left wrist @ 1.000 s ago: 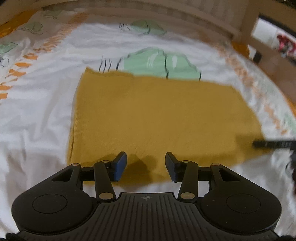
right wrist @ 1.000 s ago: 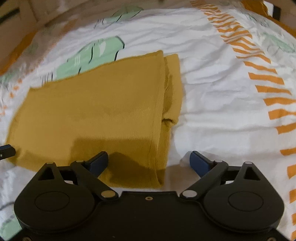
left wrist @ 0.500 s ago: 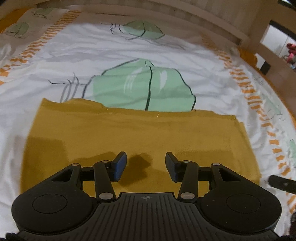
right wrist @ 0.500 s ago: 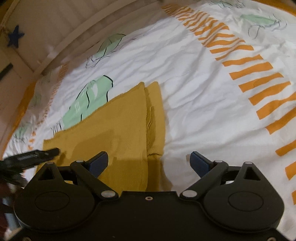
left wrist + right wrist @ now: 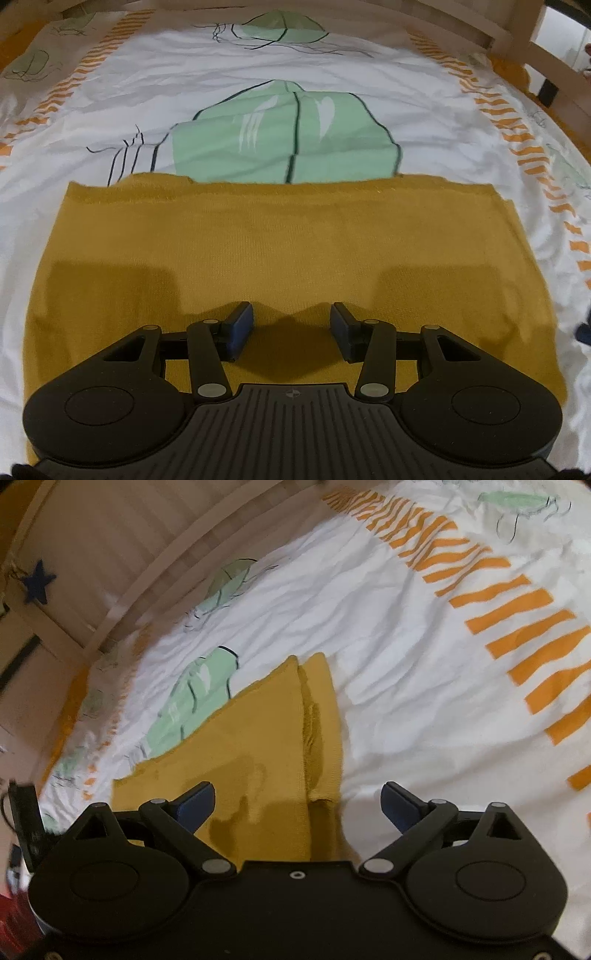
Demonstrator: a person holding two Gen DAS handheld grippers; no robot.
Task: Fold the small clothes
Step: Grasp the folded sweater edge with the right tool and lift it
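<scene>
Bedsheet [image 5: 332, 55] fills more view; both empty claws stay parted over the mustard garment [image 5: 295, 251].

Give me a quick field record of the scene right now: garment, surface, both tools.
garment: mustard-yellow knit cloth, lying flat, already folded into a rectangle; layered edges show on one side in the right wrist view
surface: white bed sheet with green shapes and orange stripes
left tool: open, above the garment's near part, nothing between its pads
right tool: open wide, over the garment's layered edge, gripping nothing
surroundings: wooden bed rail behind the sheet
</scene>
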